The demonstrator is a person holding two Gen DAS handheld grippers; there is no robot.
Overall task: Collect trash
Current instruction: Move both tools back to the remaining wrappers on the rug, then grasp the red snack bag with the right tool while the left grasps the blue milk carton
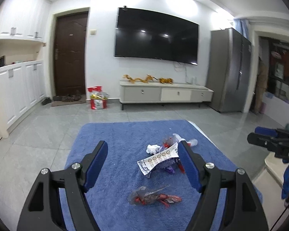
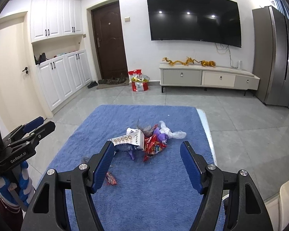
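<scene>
Left wrist view: blue rug [image 1: 109, 134] carries your trash | trash pile [image 1: 163, 154] mid-rug, light crinkly wrappers, pinch a folded edge | loose wrapper [image 1: 154, 195] nearer you, flimsy and slick | left gripper [image 1: 142, 154] spread wide, holding nothing | right gripper [image 2: 147, 156] likewise spread, holding nothing.

Wall television [image 2: 194, 16], grey tiled floor [image 2: 240, 119]

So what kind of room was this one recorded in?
Most likely a home living room: a large wall-mounted TV hangs above a low media cabinet, beside the entry door with shoes at its foot. Trash wrappers lie on a blue cloth-covered surface.
</scene>
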